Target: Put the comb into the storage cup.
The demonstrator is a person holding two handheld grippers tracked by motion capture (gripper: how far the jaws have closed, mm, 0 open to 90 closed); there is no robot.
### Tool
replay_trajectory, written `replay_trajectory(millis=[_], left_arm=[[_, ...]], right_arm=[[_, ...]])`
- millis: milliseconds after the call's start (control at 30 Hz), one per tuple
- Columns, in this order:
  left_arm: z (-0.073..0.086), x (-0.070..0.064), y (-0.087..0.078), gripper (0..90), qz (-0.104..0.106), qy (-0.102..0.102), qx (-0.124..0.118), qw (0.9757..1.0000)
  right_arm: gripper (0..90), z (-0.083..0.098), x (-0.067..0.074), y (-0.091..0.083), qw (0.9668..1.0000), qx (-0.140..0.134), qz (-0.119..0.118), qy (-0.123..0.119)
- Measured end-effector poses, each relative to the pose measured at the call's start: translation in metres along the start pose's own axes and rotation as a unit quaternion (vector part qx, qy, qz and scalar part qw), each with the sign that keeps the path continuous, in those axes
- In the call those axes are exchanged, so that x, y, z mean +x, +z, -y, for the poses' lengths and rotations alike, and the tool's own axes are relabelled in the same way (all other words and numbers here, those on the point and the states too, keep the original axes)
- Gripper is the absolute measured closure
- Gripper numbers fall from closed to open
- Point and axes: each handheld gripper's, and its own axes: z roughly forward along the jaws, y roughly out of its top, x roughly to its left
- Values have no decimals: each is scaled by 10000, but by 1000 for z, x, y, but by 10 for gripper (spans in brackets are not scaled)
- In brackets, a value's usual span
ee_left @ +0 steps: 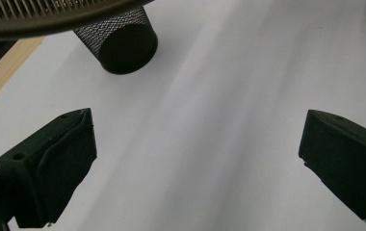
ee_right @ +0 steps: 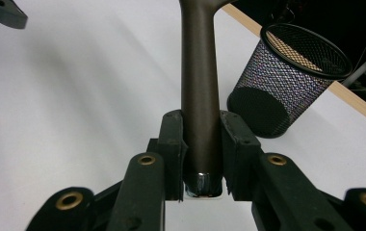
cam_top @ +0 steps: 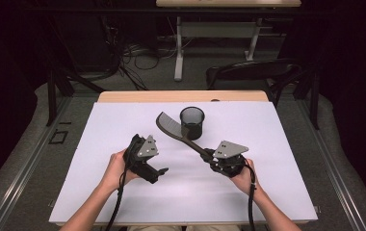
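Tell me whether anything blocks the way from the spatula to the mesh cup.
Nothing visible does. The right tool grips the spatula by its handle, its blade beside the mesh cup, whose open top looks empty.

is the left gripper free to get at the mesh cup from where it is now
Probably yes: the left gripper is open and empty, with bare table before the mesh cup. The spatula, held by the right gripper, crosses above that path.

1. The white table [cam_top: 123, 192] is seen from above and behind the person, looking forward and down, at a distance.
2. From the left gripper [ee_left: 195, 159], the table is viewed close and low, between wide-set jaws.
3. From the right gripper [ee_right: 200, 154], the spatula [ee_right: 199, 91] handle is viewed along its length, very near.
4. The mesh cup [cam_top: 192, 122] [ee_left: 123, 43] [ee_right: 287, 77] is shared by all three views.
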Motion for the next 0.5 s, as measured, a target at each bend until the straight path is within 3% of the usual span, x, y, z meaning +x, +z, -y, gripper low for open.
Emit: replay_trajectory(millis=[167,367,500], left_arm=[[8,3,3,0,-5,-261,-153,9995],[16,5,9,0,3,-721,-408,9966],[18,5,12,0,-23,-879,-488,9949]], right_arm=[[728,-1,2,1,10000,-59,19,16],[727,-1,4,2,9999,-116,43,9],[727,0,5,2,9998,-152,83,23]])
